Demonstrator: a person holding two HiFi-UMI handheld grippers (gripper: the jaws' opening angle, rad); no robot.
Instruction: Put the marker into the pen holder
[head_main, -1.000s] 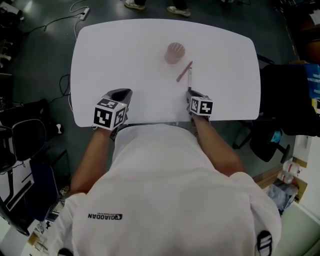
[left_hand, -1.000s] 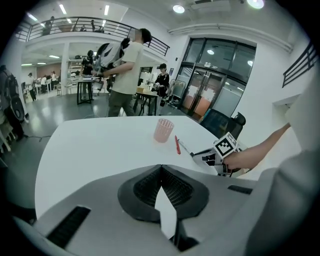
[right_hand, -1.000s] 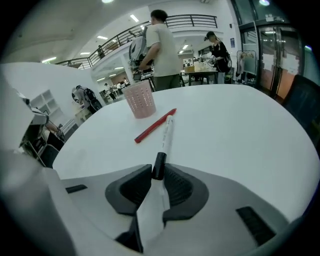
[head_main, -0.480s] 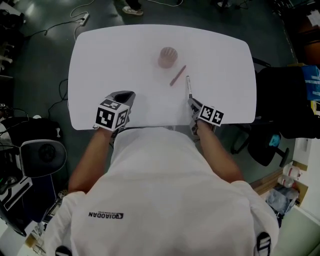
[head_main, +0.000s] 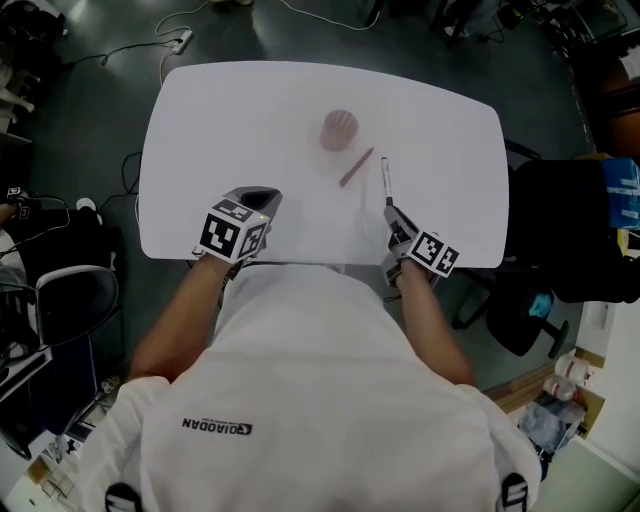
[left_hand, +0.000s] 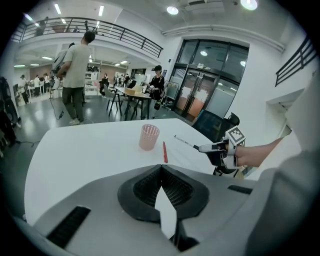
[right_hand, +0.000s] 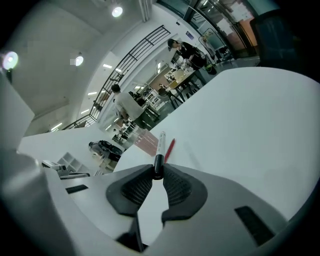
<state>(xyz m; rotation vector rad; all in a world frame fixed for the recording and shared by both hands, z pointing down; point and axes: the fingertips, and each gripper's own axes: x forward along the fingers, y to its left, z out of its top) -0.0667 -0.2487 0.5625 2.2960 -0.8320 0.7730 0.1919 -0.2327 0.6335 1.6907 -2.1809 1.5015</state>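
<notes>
White surface (head_main: 230, 120) is carrying a pink mesh pen holder (head_main: 339, 130) at upper centre of the head view; a red pen (head_main: 356, 167) is lying just below and right of it; the right claw (head_main: 392, 212), at the lower right, is pinching the dark end of the marker (head_main: 386, 180), whose pale barrel is pointing up the frame, apart from the holder; the left claw (head_main: 262, 197), at the lower left, is sitting closed on nothing.
</notes>
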